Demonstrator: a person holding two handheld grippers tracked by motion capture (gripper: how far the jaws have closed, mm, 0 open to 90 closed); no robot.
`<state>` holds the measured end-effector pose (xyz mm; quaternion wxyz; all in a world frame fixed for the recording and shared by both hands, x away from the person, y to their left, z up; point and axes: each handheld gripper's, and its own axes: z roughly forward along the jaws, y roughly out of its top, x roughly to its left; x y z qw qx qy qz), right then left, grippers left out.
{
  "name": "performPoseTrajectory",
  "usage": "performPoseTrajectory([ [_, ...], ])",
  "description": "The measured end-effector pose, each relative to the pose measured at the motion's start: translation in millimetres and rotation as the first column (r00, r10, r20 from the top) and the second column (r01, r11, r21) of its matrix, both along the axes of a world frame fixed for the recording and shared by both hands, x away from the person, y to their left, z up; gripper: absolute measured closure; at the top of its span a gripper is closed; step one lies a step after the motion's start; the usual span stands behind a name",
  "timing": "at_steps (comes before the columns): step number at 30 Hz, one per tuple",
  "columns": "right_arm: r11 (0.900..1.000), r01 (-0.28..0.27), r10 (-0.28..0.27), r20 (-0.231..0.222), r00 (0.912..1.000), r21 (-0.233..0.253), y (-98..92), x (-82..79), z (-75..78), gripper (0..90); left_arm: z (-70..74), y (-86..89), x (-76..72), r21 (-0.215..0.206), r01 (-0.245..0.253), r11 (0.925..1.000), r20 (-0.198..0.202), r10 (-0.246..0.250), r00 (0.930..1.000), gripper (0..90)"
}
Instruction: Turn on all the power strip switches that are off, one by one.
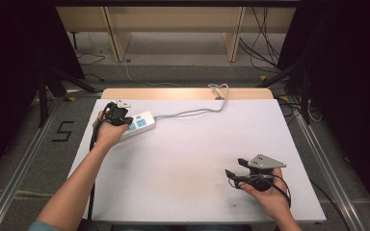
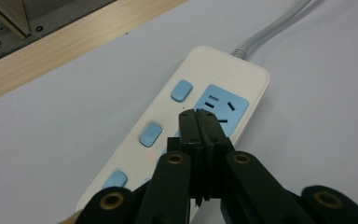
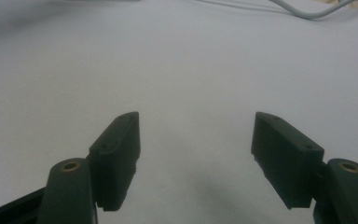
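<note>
White power strip (image 2: 186,126) with blue switches and sockets sits at the far left of the table (image 1: 188,159), grey cord (image 1: 192,112) trailing off the back edge. Left gripper (image 2: 198,116) hovers right over it, jaws pressed together around nothing. Right gripper (image 3: 196,154) is well apart at the near right, jaws spread wide over bare tabletop.

The long white power strip (image 2: 182,135) looks like smooth plastic with a soft sheen, its pale blue buttons and socket faces a shade glossier, and its grey round cable (image 1: 192,113) has a rubbery, matt skin. The black jaws of the left gripper (image 2: 199,122) and the right gripper (image 3: 196,140) are dull, matt plastic with brass-coloured metal eyelets. The table's white top (image 1: 192,159) is smooth and matt, edged at the back by a pale wood-grain strip (image 1: 173,93).
</note>
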<state>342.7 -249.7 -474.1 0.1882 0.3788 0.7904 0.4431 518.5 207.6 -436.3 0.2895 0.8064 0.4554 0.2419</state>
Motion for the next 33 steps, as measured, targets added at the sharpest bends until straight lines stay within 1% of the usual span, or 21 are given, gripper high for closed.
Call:
performPoseTrajectory([
  [3, 1.000, 0.001, -0.001, 0.001, 1.0000, 0.000, 0.1, -0.1, 0.1, 33.6, -1.4, -0.7, 8.1, 0.005, -0.008, 1.0000, -0.010, 0.008, 0.9999, 89.6],
  [5, 1.000, 0.003, -0.003, 0.001, 1.0000, 0.002, 0.2, -0.2, 0.2, 33.6, -1.2, -1.9, 12.1, 0.001, -0.008, 1.0000, -0.001, 0.008, 1.0000, 89.6],
  [7, 1.000, 0.005, -0.005, 0.000, 1.0000, 0.002, 0.0, -0.1, 0.2, 33.6, -1.8, -3.6, 15.7, 0.009, -0.007, 0.9999, -0.008, 0.007, 0.9999, 89.6],
  [9, 1.000, 0.006, -0.006, -0.002, 1.0000, 0.000, -0.1, 0.0, -0.1, 33.6, -2.6, -5.3, 18.7, 0.004, -0.013, 0.9999, -0.009, 0.013, 0.9999, 89.6],
  [11, 1.000, 0.005, -0.005, -0.003, 1.0000, 0.000, 0.0, -0.1, 0.0, 33.6, -2.1, -6.7, 21.3, 0.004, -0.011, 0.9999, -0.015, 0.012, 0.9998, 89.6],
  [15, 1.000, 0.004, -0.004, -0.002, 1.0000, -0.002, 0.1, 0.3, -0.3, 33.6, -0.9, -9.7, 26.6, 0.004, -0.010, 0.9999, -0.009, 0.010, 0.9999, 89.6],
  [16, 1.000, 0.003, -0.003, -0.002, 1.0000, -0.003, 0.3, 0.3, -0.4, 33.5, -1.2, -10.5, 27.9, 0.005, -0.009, 0.9999, -0.013, 0.009, 0.9999, 89.6],
  [17, 1.000, 0.002, -0.002, -0.003, 1.0000, -0.003, 0.3, 0.2, -0.4, 33.6, -1.2, -10.7, 29.3, 0.015, -0.007, 0.9999, -0.017, 0.007, 0.9998, 89.6],
  [21, 1.000, 0.001, -0.001, 0.004, 1.0000, 0.003, 1.2, -0.2, 0.5, 33.6, -3.0, -12.4, 34.5, 0.006, -0.009, 0.9999, -0.032, 0.009, 0.9995, 89.6],
  [26, 1.000, -0.003, 0.003, -0.002, 1.0000, -0.001, 1.9, -0.3, 0.1, 33.6, -1.9, -17.7, 38.6, 0.011, -0.002, 0.9999, -0.027, 0.002, 0.9996, 89.6],
  [28, 1.000, -0.002, 0.002, 0.000, 1.0000, 0.002, 1.7, -0.3, 0.4, 33.5, -3.7, -18.0, 40.6, 0.018, -0.006, 0.9998, -0.033, 0.007, 0.9994, 89.5],
  [30, 1.000, -0.001, 0.001, 0.000, 1.0000, 0.003, 1.6, -0.5, 0.5, 33.5, -5.1, -16.8, 42.7, 0.023, -0.008, 0.9997, -0.048, 0.009, 0.9988, 89.5],
  [32, 1.000, -0.001, 0.001, 0.001, 1.0000, 0.004, 1.2, -0.5, 0.6, 33.5, -5.1, -16.8, 44.1, 0.030, -0.005, 0.9995, -0.050, 0.006, 0.9987, 89.6],
  [33, 1.000, 0.000, 0.000, 0.000, 1.0000, 0.004, 1.2, -0.5, 0.6, 33.5, -4.9, -17.4, 44.8, 0.025, -0.004, 0.9997, -0.049, 0.005, 0.9988, 89.6],
])
